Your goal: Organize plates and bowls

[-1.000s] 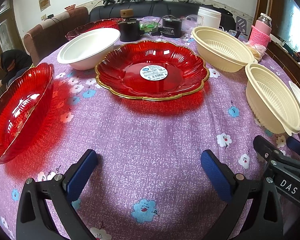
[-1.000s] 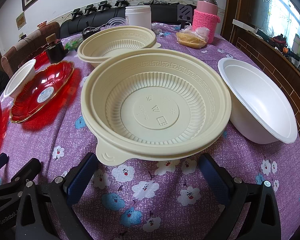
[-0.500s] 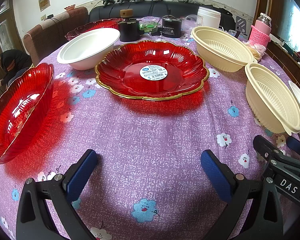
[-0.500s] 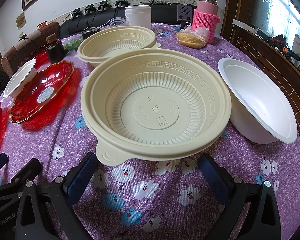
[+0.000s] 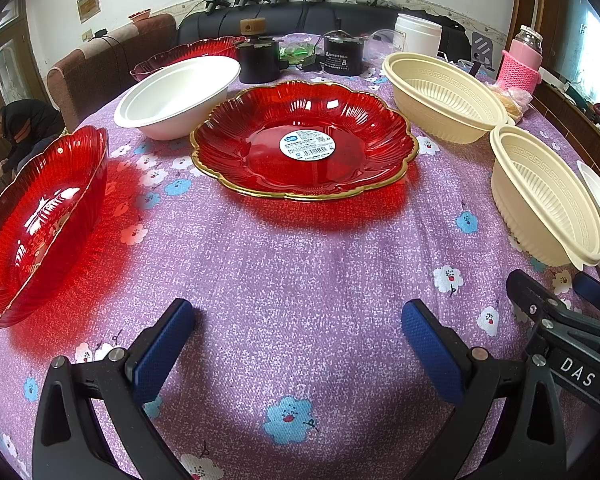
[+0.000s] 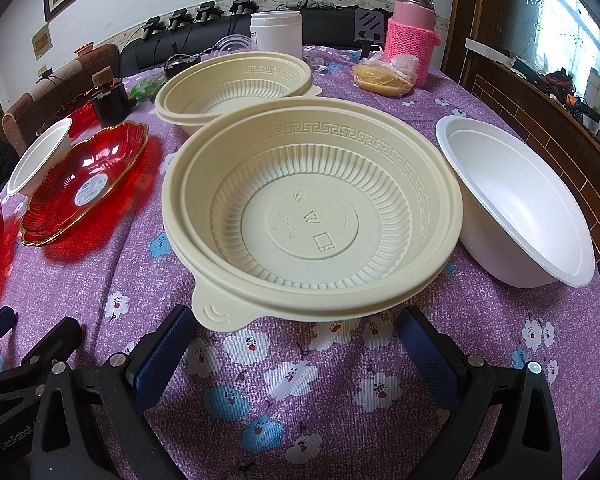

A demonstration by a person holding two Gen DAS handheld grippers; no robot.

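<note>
Tabletop [image 5: 300, 264] covered in purple cloth printed with white and blue flowers.

Left tongs [image 5: 298, 346] low over bare cloth near the front edge, released, blue pads [image 5: 162, 350] spread wide, nothing between them. Right tongs [image 6: 296, 354] likewise spread and empty, just short of the near cream bowl [image 6: 312, 216]; the bowl's tab handle sits close by the left pad, contact uncertain.

Task items, left view: red scalloped plate [image 5: 304, 140] with gold rim and a round sticker, flat at centre. Second red plate [image 5: 40, 220] at far left, near the table's edge. White bowl [image 5: 178, 94] behind and left of the centre plate, a third red dish [image 5: 184, 54] behind it. Second cream bowl [image 5: 444, 96] right of the centre plate, well back.

Right view: the near cream bowl appears to be two nested, a double rim showing. Another white bowl [image 6: 516, 200] just to its right, leaning, near the table's edge.

Far side of the tabletop: white jar [image 6: 276, 36], pink flask in a knitted sleeve [image 6: 412, 40], bagged yellowish item [image 6: 382, 78], two black canisters [image 5: 258, 60].

Room: white walls, framed pictures, dark sofa [image 5: 300, 16] with gripper devices lined along its back, brown armchair [image 5: 96, 64], wood panelling and a window at right. A person [image 5: 16, 128] in dark clothing bends over at far left.
</note>
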